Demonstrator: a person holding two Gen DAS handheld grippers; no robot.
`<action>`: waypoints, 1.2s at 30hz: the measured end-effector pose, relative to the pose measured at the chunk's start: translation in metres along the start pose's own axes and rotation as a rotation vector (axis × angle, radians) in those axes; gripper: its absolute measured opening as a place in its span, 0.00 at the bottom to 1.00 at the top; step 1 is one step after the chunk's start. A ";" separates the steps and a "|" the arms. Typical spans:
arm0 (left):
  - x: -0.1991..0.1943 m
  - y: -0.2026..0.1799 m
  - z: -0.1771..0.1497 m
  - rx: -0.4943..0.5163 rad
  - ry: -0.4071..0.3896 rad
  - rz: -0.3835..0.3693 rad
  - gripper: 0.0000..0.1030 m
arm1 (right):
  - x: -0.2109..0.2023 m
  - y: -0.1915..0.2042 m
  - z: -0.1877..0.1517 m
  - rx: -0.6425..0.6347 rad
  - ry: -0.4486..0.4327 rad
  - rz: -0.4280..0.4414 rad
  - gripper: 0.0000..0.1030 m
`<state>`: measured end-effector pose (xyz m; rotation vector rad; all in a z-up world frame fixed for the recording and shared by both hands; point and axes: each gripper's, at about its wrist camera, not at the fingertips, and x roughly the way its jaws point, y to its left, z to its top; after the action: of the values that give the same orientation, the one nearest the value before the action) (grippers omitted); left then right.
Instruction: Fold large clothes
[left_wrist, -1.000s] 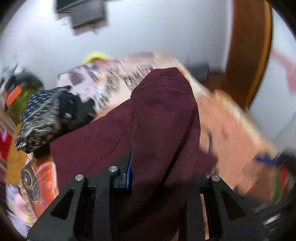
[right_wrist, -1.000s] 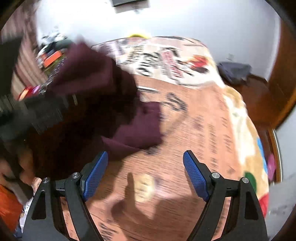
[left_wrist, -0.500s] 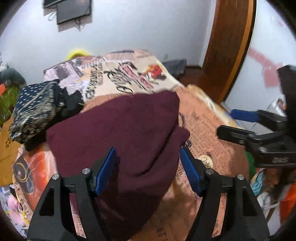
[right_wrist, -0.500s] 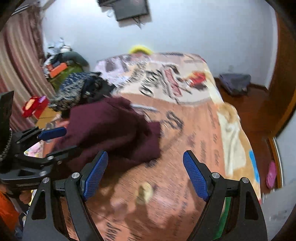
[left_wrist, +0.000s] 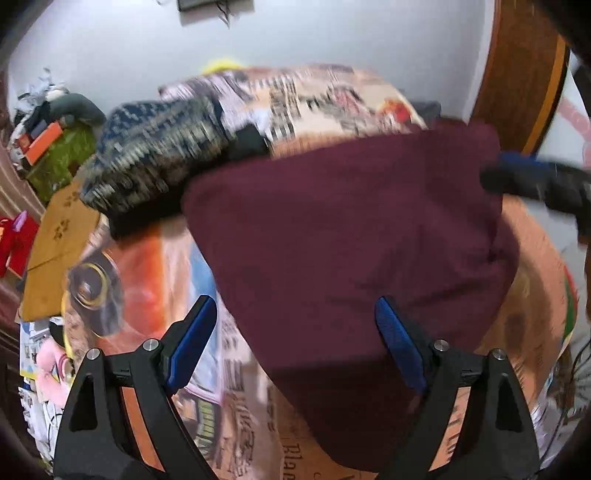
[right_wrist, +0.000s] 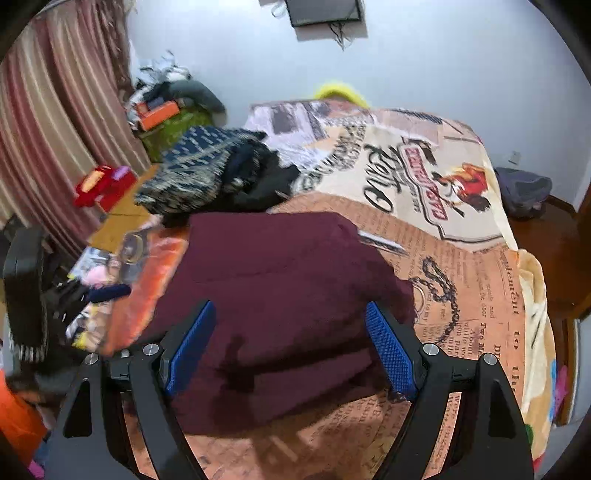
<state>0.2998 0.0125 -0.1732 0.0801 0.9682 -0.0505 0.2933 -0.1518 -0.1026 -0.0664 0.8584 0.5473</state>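
Note:
A large maroon garment (left_wrist: 351, 236) lies folded in layers on the printed bedspread (left_wrist: 147, 266); it also shows in the right wrist view (right_wrist: 288, 295). My left gripper (left_wrist: 295, 347) is open and empty, hovering over the garment's near left edge. My right gripper (right_wrist: 291, 347) is open and empty above the garment's near side. The right gripper appears blurred at the garment's far right corner in the left wrist view (left_wrist: 532, 177).
A pile of dark patterned clothes (right_wrist: 207, 173) lies beyond the garment on the bed (right_wrist: 461, 258). A cluttered green box (right_wrist: 173, 125) and striped curtain (right_wrist: 55, 122) stand at left. A wooden door frame (left_wrist: 524, 74) is at right.
The left gripper let go of the maroon garment and opened; the garment dropped flat onto the bed. Both grippers have since moved in over it.

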 end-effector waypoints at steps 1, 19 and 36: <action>0.006 -0.003 -0.005 0.007 0.007 0.005 0.86 | 0.004 -0.002 -0.001 -0.001 0.017 -0.018 0.78; 0.000 -0.005 -0.043 0.000 0.022 -0.043 0.91 | 0.009 -0.057 -0.043 0.089 0.131 -0.028 0.82; -0.003 0.075 -0.008 -0.323 -0.012 -0.070 0.91 | 0.035 -0.054 0.010 0.113 0.231 0.087 0.84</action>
<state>0.2970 0.0879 -0.1722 -0.2509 0.9564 0.0408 0.3450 -0.1807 -0.1308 0.0115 1.1198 0.5782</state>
